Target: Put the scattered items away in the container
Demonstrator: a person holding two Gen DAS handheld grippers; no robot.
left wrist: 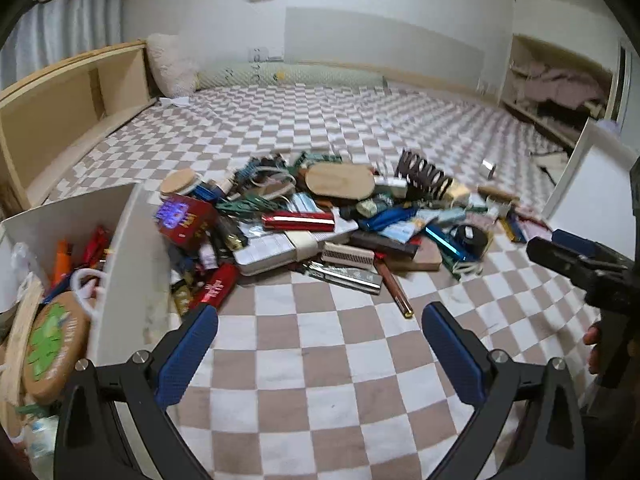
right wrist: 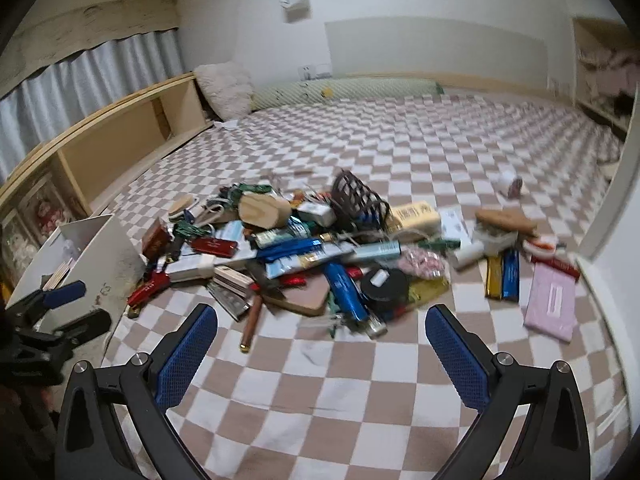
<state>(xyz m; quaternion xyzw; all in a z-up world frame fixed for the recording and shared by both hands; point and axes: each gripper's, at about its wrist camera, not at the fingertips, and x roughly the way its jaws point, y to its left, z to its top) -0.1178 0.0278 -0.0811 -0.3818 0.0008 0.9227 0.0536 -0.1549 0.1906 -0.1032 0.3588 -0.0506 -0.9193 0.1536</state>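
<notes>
Left wrist view shows your left gripper (left wrist: 320, 344) with its blue fingers (left wrist: 188, 356) wide apart and nothing between them. It hangs over the brown and white checked blanket (left wrist: 320, 400) near the blanket's front edge. A white open box (left wrist: 132, 264) stands at the left side of the blanket. It holds an orange tube, some red packs and a round cork mat with a green clover (left wrist: 54, 354). Just beside the box lies a big messy pile of small things (left wrist: 320, 220). You can see a red shiny flat case (left wrist: 298, 221), a wooden oval lid (left wrist: 340, 178), a dark brown wire rack (left wrist: 424, 174) and a brown pen with a gold tip (left wrist: 394, 288) at the front of the pile.

Right wrist view shows your right gripper (right wrist: 322, 344), also with blue fingers (right wrist: 456, 356) spread wide and holding nothing. A pink flat packet (right wrist: 552, 304) lies near the right edge of the blanket, apart from the pile. A small white roll (right wrist: 510, 184) sits alone further back
</notes>
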